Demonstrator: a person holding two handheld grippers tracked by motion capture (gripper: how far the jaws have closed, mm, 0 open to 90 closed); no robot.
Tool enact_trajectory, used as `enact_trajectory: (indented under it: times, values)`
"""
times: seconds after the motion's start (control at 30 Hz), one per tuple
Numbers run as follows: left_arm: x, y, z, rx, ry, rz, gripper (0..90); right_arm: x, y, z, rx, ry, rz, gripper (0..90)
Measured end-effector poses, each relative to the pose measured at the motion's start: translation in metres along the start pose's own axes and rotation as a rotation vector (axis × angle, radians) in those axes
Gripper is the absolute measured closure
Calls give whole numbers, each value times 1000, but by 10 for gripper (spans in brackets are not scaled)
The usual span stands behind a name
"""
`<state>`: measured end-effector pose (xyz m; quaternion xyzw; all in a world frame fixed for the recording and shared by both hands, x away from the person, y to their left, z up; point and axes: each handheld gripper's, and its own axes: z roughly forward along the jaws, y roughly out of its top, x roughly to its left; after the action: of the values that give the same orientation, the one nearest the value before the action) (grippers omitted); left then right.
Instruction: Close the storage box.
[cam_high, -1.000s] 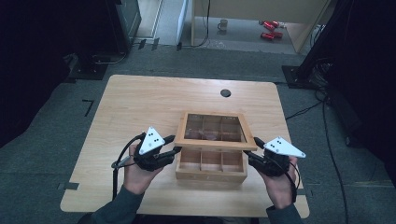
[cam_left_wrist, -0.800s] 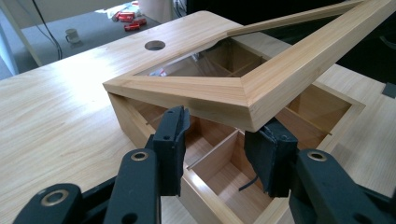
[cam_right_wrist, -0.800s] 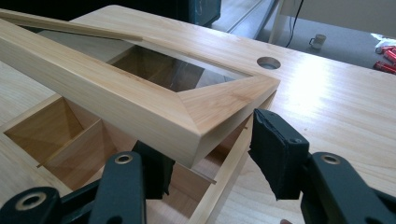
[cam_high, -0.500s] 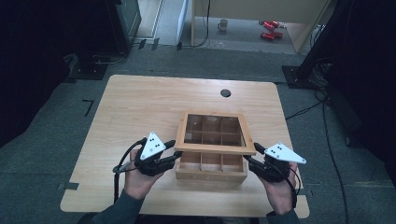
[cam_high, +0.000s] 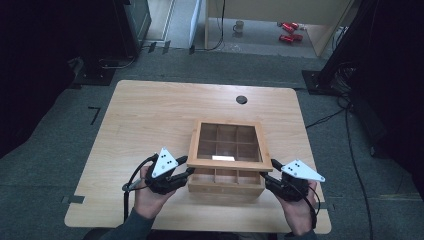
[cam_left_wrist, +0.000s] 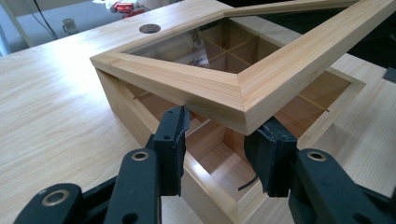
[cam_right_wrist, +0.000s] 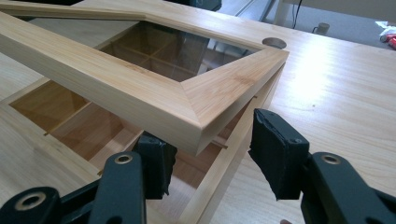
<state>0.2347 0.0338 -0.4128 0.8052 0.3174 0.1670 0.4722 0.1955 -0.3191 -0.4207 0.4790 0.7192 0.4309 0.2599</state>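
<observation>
Your right gripper (cam_right_wrist: 212, 158) straddles the raised lid's (cam_right_wrist: 140, 91) near corner, the divided wooden box (cam_right_wrist: 70, 121) open beneath it on the table (cam_right_wrist: 336, 84).

We see a box (cam_high: 226, 181) of pale, smooth wood with a fine straight grain and a matt finish; its dividers look the same. Its lid (cam_high: 229, 145) is a mitred wooden frame around a clear, glossy pane that catches reflections. The table (cam_high: 150, 115) is light wood with a soft sheen. The left gripper (cam_left_wrist: 219, 144) and right gripper (cam_right_wrist: 210, 149) are matt black plastic with brass-coloured rivets.
</observation>
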Motion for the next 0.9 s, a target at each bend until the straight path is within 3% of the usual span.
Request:
enact_trajectory:
  times: [0.6, 0.9]
  values:
    - [-8, -16, 5, 17, 14, 15, 599, 3, -17, 1, 18, 2, 0, 505]
    - [-12, -32, 8, 29, 20, 2, 598, 6, -32, 2, 45, -6, -1, 499]
